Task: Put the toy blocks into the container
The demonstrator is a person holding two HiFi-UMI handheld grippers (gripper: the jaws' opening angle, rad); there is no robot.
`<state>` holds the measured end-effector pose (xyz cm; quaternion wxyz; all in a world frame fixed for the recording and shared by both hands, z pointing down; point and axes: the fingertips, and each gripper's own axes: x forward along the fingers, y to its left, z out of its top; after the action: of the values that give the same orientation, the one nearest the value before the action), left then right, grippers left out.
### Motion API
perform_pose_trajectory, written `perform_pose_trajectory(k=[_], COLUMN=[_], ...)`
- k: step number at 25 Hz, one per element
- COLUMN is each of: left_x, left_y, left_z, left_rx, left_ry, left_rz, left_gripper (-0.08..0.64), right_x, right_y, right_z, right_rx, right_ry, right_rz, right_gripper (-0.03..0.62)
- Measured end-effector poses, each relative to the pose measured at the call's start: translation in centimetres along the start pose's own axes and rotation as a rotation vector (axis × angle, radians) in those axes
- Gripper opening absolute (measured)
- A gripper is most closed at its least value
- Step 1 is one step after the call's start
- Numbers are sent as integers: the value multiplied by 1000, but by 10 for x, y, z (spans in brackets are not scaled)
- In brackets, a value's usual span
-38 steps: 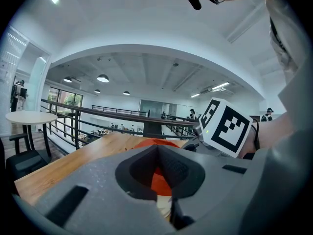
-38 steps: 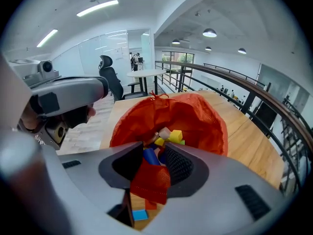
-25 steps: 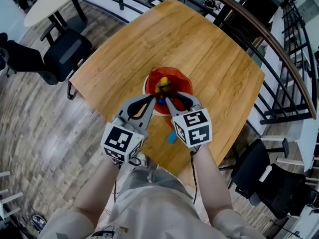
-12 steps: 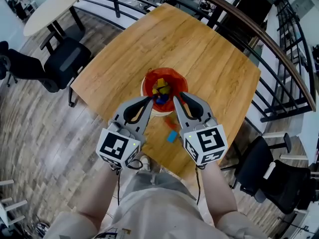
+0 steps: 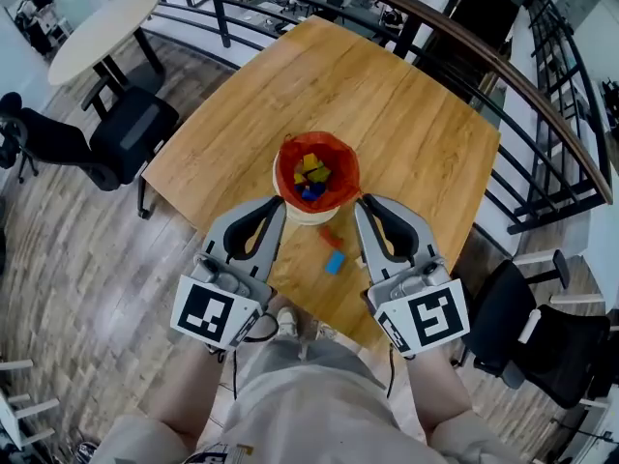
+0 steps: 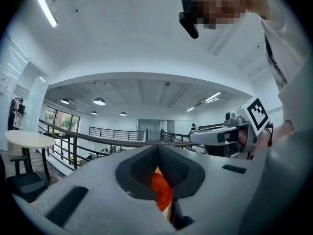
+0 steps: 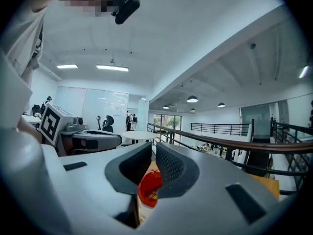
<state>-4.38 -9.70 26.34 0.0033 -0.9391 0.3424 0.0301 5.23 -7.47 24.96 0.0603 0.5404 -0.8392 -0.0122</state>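
The table (image 5: pixel 416 114) is a warm, straight-grained wood slab, squarish with rounded corners. Near its middle stands the container (image 5: pixel 309 218), a round white tub lined with a crinkled, glossy red bag (image 5: pixel 340 162) folded over the rim. Small hard-edged toy blocks (image 5: pixel 311 174), yellow, blue and red, lie heaped inside it.

Two more blocks lie flat on the bare wood at about 5 o'clock from the container. The red block (image 5: pixel 330 237) lies just beside the tub, and its long axis seems to run from 10 to 4 o'clock. The blue block (image 5: pixel 335 262), a short rectangle, lies a little further out, with its long axis roughly from 1 to 7 o'clock. Both are small in view, so these directions are rough.

The left gripper (image 5: pixel 279 201), matte grey plastic with dark ribbed pads, hangs at 7 o'clock from the container and points toward 1 o'clock. Its jaws meet at the tips with nothing between them. The right gripper (image 5: pixel 363 201) hangs at 5 o'clock and points toward 11 o'clock. Its jaws have just been closing and now stand all but together, with only a thin slit and nothing in it. Each gripper carries a white marker cube (image 5: pixel 218 309) at the rear.

A black office chair (image 5: pixel 126 129) stands at 9 o'clock from the table on a plank floor (image 5: pixel 68 259).
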Motion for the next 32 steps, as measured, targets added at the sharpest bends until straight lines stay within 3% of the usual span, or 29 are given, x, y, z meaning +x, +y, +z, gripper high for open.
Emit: perform_pose_trajectory(k=[6,15,20,32], left_x=[-26,-59,-66,-62], left_y=[-10,-37,-38,-52], left_z=[19,6,2,-2], left_rx=[22,-2,-21,-44], left_ry=[-25,-15,-20,20], left_rz=[9,-42,-12,-56], left_gripper=[12,12,12,12], right_x=[-42,-77,-88,-96], right_y=[15,34,37,28], right_z=[18,-7,-17,-17], right_rx=[-24,42,62,78], right_ry=[-35,4,24,19], right_rz=[0,23,16,-14], right_gripper=[37,35,35,35])
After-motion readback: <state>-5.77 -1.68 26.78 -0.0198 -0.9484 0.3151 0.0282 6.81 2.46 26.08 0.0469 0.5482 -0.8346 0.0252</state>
